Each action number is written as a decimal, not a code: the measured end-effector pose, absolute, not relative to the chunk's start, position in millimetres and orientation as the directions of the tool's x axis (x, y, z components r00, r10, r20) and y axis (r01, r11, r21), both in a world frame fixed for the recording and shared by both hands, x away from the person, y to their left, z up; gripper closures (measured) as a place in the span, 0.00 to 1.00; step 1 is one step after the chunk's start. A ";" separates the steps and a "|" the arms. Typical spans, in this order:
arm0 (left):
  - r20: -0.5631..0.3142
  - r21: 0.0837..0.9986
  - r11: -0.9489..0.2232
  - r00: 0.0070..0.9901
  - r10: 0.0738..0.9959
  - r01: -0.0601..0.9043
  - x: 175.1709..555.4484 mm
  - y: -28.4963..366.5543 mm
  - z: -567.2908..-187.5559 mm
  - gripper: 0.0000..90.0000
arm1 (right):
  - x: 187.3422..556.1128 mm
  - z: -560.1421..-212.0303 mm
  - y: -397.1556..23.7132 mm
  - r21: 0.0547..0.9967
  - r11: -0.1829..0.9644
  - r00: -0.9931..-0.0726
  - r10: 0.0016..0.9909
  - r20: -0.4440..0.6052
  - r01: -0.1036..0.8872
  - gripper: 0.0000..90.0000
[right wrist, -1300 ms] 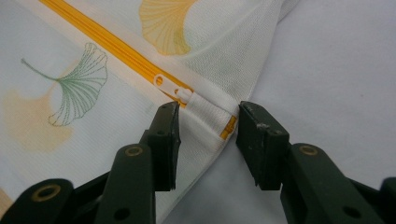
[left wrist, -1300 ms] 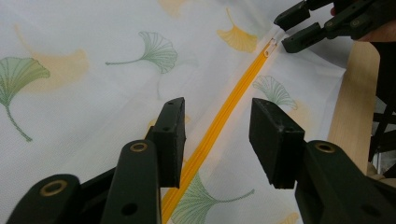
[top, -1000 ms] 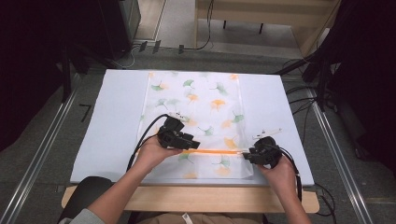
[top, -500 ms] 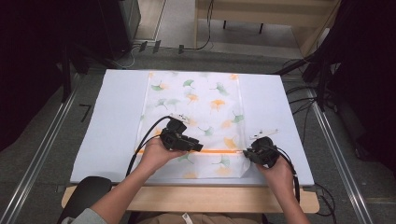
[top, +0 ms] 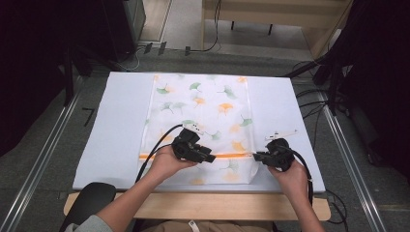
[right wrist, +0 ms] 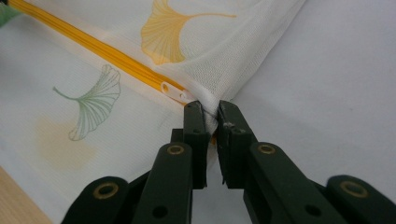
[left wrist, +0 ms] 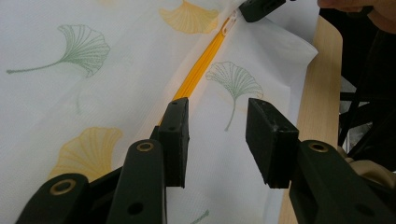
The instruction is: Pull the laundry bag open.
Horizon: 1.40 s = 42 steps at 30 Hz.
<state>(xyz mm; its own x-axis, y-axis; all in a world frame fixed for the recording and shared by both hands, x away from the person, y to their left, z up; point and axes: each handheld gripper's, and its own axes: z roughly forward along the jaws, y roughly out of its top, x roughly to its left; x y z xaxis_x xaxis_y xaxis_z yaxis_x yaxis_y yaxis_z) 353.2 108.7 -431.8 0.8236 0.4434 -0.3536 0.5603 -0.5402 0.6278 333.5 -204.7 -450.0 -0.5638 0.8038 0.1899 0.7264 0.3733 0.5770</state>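
High view: the left gripper (top: 209,158) rests over the orange zipper (top: 232,155) of a white leaf-printed bag (top: 203,104) lying near the front edge of the pale mat (top: 116,125); the zipper runs parallel to that edge. The right gripper (top: 256,155) meets the bag's right edge. Left gripper view: jaws have just been opening a little and stand apart, fabric between them, unpinched. Right gripper view: jaws have just been closing, now clamped on the bag's edge beside the white zipper pull (right wrist: 173,91).
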 end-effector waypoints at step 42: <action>-0.305 0.627 -0.594 0.860 0.408 0.504 358.2 33.7 -437.6 0.73 | 329.1 -417.1 -197.6 0.667 0.420 -0.695 0.688 0.209 0.615 0.95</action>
<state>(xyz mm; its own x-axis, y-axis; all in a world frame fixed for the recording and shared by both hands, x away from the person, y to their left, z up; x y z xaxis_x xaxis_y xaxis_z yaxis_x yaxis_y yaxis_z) 358.2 33.7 -437.6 0.8605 0.4078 -0.3054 0.5040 -0.5937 0.6273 329.1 -197.6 -417.1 -0.6953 0.6877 0.2088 0.6155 0.4197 0.6671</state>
